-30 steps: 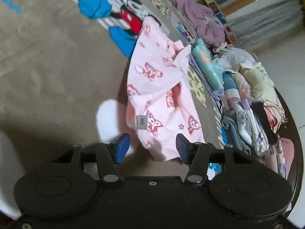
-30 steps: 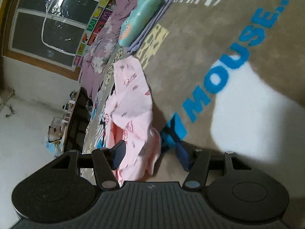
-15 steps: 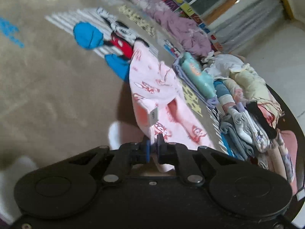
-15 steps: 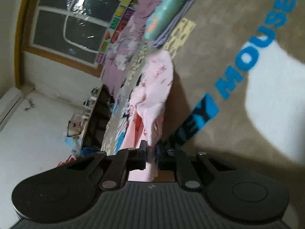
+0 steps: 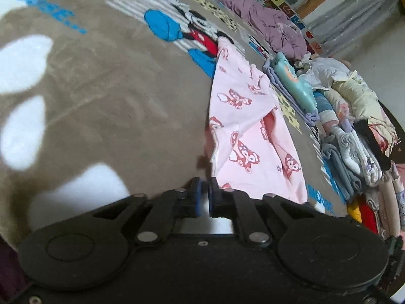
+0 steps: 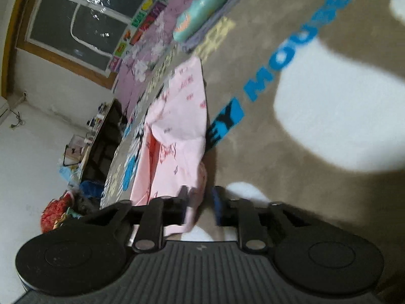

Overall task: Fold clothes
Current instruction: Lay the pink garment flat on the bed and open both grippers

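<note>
From the left wrist view, the left gripper (image 5: 204, 195) has its jaws pressed nearly together on a near edge of the pink garment (image 5: 243, 126), pinching it where the cloth meets the blue pads. The garment, printed with small red figures, stretches away from the jaws over the brown cartoon-print carpet (image 5: 101, 96), its far end reaching the printed mouse figure. To its right lies a row of folded clothes (image 5: 349, 147), with a teal piece (image 5: 296, 86) nearest the garment.

From the right wrist view, which is blurred, the right gripper (image 6: 201, 197) shows its jaws a little apart, with a hem of the pink garment (image 6: 182, 116) hanging between them. Whether the pads actually bite the cloth cannot be told; the fabric seems to lean against the left finger only. The blue lettering on the carpet (image 6: 316, 177) runs beside the garment.

The risk lies with the right side: if that grasp is loose, a lift would likely let the hem slip, leaving the garment hanging from the left corner alone and twisting the fold. A thin pinch on the left edge could also pull free under tension.
</note>
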### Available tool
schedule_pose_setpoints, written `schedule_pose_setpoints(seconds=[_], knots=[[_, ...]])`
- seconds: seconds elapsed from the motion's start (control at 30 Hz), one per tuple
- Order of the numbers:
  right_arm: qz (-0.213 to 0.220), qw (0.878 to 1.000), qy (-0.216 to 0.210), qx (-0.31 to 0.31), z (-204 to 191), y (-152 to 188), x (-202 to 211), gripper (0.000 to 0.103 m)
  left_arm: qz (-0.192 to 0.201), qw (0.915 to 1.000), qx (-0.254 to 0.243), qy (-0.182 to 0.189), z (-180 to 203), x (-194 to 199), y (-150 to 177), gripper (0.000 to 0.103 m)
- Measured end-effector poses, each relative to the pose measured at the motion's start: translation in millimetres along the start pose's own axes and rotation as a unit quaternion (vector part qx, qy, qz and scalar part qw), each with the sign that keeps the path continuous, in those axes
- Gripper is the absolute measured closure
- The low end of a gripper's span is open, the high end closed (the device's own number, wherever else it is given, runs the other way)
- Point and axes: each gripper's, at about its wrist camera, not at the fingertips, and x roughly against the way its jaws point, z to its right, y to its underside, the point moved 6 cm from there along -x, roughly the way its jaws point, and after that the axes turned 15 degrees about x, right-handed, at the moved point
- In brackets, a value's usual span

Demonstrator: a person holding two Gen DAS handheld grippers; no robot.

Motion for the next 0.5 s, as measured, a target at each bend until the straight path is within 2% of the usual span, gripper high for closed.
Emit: schedule_pose_setpoints(seconds=[0.03, 0.07, 0.1, 0.13, 0.23, 0.33, 0.43, 0.5], knots=[[0.013, 1.0, 0.007, 0.013, 0.3, -2.3, 5.1, 0.068, 0.009, 0.9999, -0.008, -0.006, 1.3, 4.7, -1.1, 0.079], [0.026, 0.999, 0.014, 0.027, 0.5, -4.6, 10.3, 0.065, 0.02, 0.9996, -0.017, -0.013, 3.7, 9.1, -2.6, 0.069], [0.034, 0.998, 0.015, 0.041, 0.3, -8.5, 12.3, 0.065, 0.033, 0.9989, -0.028, -0.017, 7.2, 13.5, -4.6, 0.05], [0.04, 0.998, 0.016, 0.055, 0.1, -12.1, 12.2, 0.065, 0.048, 0.9978, -0.04, -0.022, 10.5, 18.0, -7.7, 0.047], [0.042, 0.994, 0.014, 0.097, -0.9, -21.6, 5.9, 0.061, 0.073, 0.9942, -0.076, -0.023, 23.2, 22.7, -22.4, 0.047], [0.033, 0.992, 0.002, 0.125, -7.4, -29.8, -7.9, 0.061, 0.075, 0.9933, -0.088, -0.002, 36.6, 18.9, -40.9, 0.047], [0.029, 0.985, 0.005, 0.168, -18.1, -34.0, -17.8, 0.061, 0.084, 0.9896, -0.116, -0.006, 55.5, 8.9, -58.3, 0.048], [0.029, 0.982, 0.017, 0.184, -21.2, -34.9, -22.2, 0.055, 0.087, 0.9865, -0.139, -0.006, 69.9, -1.7, -70.3, 0.048]])
